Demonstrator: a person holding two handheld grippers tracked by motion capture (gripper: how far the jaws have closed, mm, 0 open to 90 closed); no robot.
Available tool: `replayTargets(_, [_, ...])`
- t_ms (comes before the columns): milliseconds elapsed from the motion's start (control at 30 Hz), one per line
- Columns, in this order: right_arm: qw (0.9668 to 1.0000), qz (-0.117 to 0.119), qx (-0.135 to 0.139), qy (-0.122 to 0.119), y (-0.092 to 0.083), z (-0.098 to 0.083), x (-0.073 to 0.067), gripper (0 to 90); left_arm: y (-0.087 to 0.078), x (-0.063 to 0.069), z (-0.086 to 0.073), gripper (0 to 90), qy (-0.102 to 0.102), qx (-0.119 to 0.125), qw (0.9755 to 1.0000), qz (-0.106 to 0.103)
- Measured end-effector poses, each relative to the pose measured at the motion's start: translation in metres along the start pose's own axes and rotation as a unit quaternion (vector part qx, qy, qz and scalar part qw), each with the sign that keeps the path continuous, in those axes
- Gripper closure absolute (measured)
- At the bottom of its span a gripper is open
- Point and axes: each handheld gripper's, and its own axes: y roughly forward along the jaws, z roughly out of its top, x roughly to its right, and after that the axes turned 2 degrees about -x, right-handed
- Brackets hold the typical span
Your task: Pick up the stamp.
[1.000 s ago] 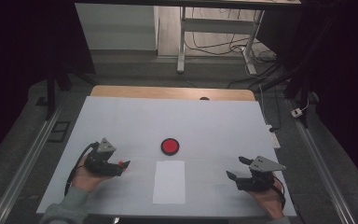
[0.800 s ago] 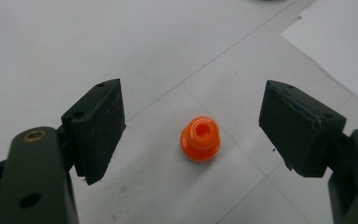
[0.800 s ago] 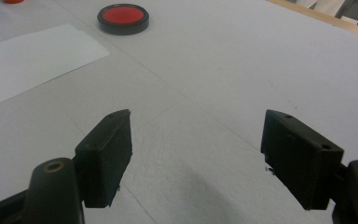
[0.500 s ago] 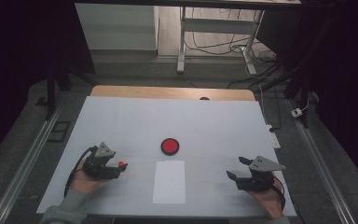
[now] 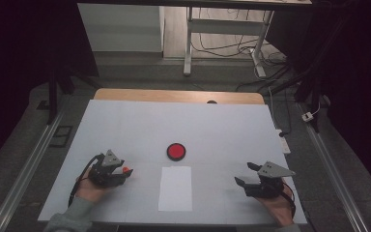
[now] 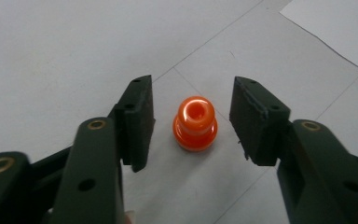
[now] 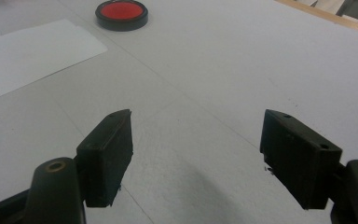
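A small orange knob-shaped piece (image 6: pixel 195 123) stands upright on the white table (image 5: pixel 140 125), at the near left in the high view (image 5: pixel 125 170). My left gripper (image 6: pixel 192 88) straddles it. Its jaws have just been closing, and a gap remains between each pad and the piece. In the high view the left gripper (image 5: pixel 125 173) lies low on the table in a hand. My right gripper (image 7: pixel 198 116) rests at the near right (image 5: pixel 245 175), open with nothing between its fingers.
A red disc with a black rim (image 5: pixel 176 151) lies in the table's middle, also in the right gripper view (image 7: pixel 121 14). A white paper sheet (image 5: pixel 175 188) lies just in front of it. A wooden strip (image 5: pixel 178 95) edges the far side.
The left gripper's jaws have narrowed around the orange piece, and the hand has shifted slightly. The right gripper has kept still.
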Motion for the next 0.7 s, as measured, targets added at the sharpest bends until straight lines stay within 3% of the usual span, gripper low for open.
replayTargets(433, [1.0,-0.003,-0.006,-0.004,-0.0006,-0.0008,0.0003,24.9,0.0027,0.0013,-0.001,67.6,0.007,-0.003,0.9999,-0.008])
replayTargets(700, [1.0,-0.004,-0.006,-0.004,-0.0007,-0.0008,0.0004,25.1,0.0026,-0.0003,-0.0012,71.7,0.006,-0.002,0.9999,-0.008])
